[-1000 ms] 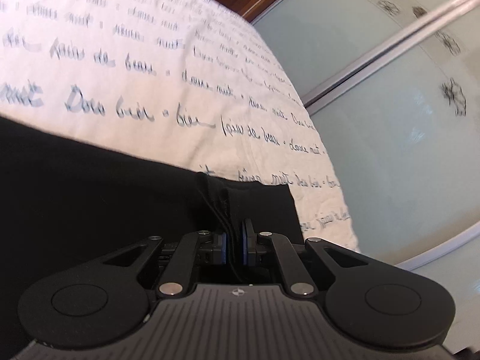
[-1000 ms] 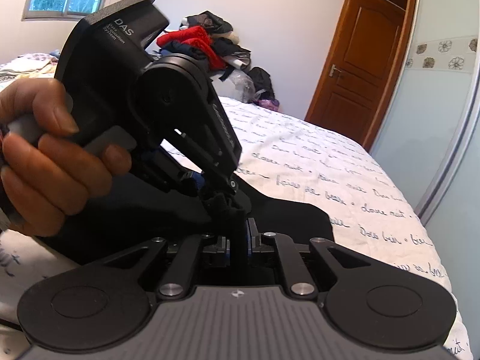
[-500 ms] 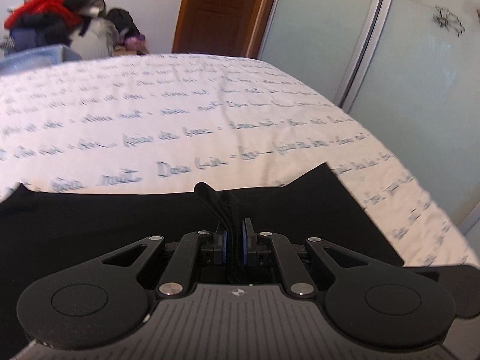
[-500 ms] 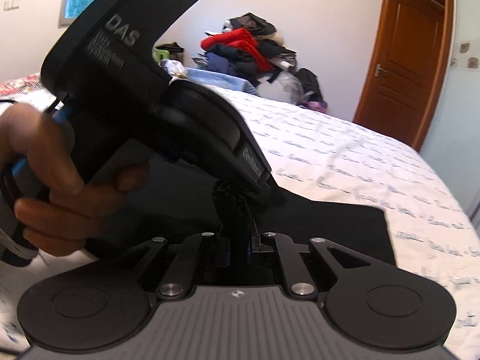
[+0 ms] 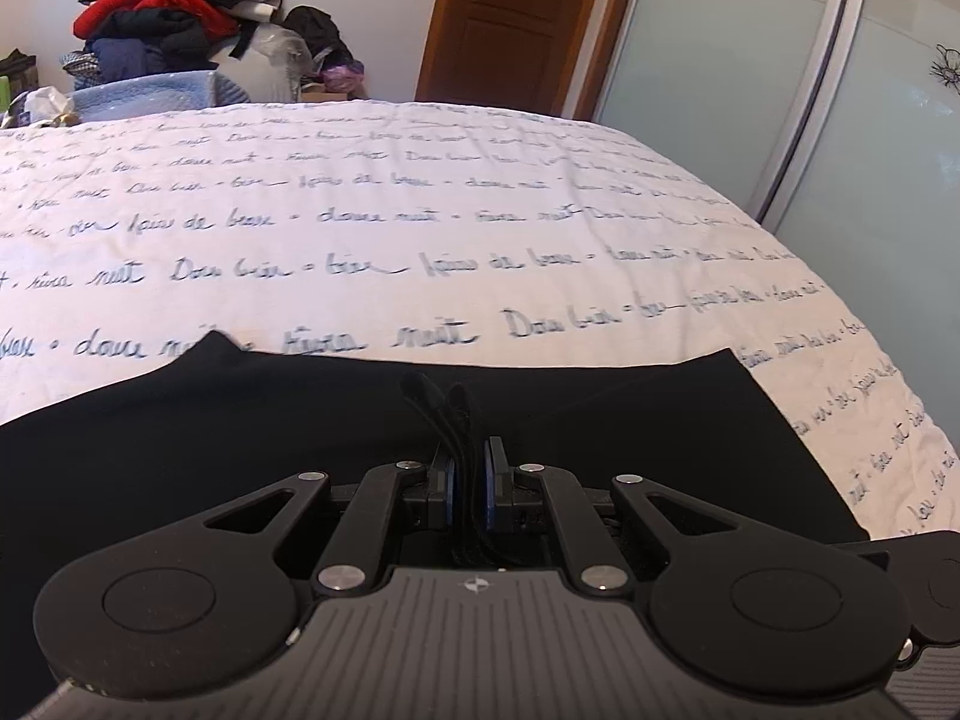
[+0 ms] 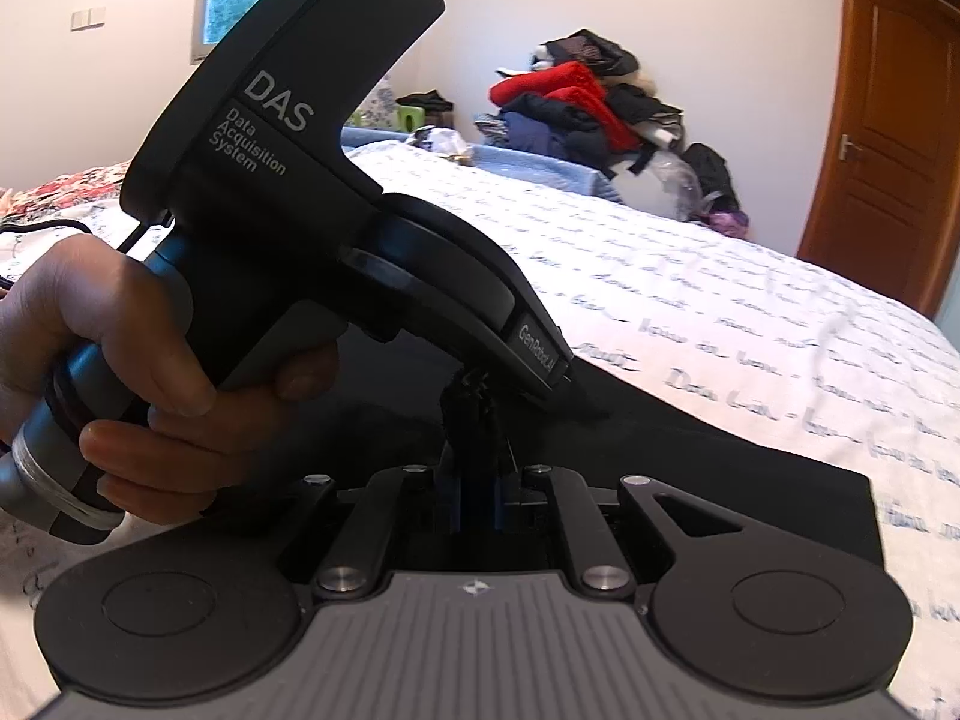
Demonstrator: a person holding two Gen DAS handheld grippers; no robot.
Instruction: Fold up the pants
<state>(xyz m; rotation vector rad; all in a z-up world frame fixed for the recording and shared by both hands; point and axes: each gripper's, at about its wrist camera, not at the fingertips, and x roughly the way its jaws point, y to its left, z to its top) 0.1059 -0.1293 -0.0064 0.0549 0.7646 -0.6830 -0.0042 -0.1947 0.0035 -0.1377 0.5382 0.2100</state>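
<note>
Fingers [image 5: 447,483] of both grippers stay pinched on the pants [image 5: 600,420] (black); both swung across the bed [image 5: 420,210], carrying the fold over.

My left gripper [image 5: 470,480] is showing a matte black body with a ribbed grey top plate, a small diamond emblem at its front edge, two round black discs at the sides, and silver screw heads along the linkage arms; blue pads [image 5: 489,483] are lining the fingers. My right gripper [image 6: 477,495] is looking the same. From the right wrist view, the left one's housing is reading "DAS Data Acquisition System" and "GenRobot.AI" in pale letters, with a grey-ringed handle under my left hand [image 6: 90,384] and a black cable trailing behind.
</note>
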